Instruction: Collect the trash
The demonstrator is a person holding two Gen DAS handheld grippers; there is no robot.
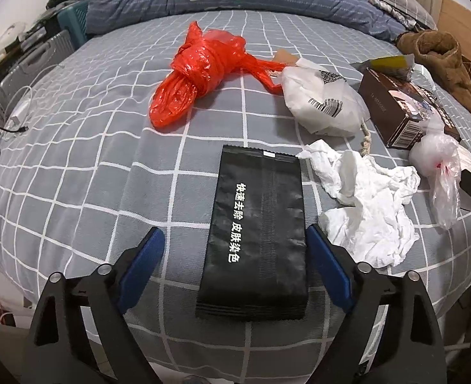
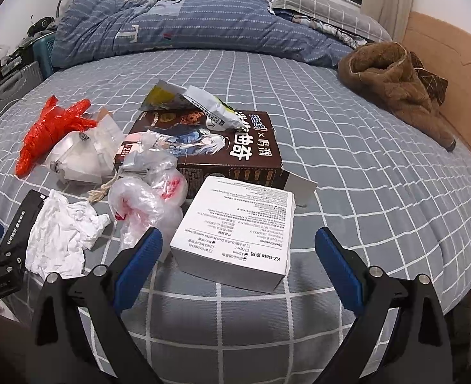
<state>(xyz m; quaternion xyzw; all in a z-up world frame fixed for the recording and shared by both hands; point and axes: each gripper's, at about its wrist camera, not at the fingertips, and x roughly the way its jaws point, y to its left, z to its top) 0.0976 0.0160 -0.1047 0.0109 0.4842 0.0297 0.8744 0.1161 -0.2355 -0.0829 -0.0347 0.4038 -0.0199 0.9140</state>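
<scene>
My left gripper (image 1: 235,256) hangs over a flat black foil pouch with white lettering (image 1: 256,236) lying on the grey bedsheet with white grid lines (image 1: 91,160). Its blue-padded jaws stand apart on either side of the pouch; the right pad looks to be at the pouch's edge, the left one clear of it, and nothing is clamped.

My right gripper (image 2: 238,256) has its jaws wide apart too, with a white cardboard box printed with small black text (image 2: 238,230) lying between them, untouched by either pad.

The left view gives the best look at a knotted red plastic bag (image 1: 200,70), a white plastic mailer bag with a barcode (image 1: 322,102) and a crumpled white tissue (image 1: 370,204) just beside the pouch. A small clear plastic bag with red print (image 1: 437,166) sits near its right edge.

Only the right view shows the white box, the printed lid of the dark brown cardboard box (image 2: 210,140) with an opened foil snack wrapper (image 2: 200,102) on top, and the whole brown fleece garment (image 2: 398,86) by the wooden bed frame (image 2: 453,73). A blue quilted duvet (image 2: 171,25) lies bunched at the far side of the bed.
</scene>
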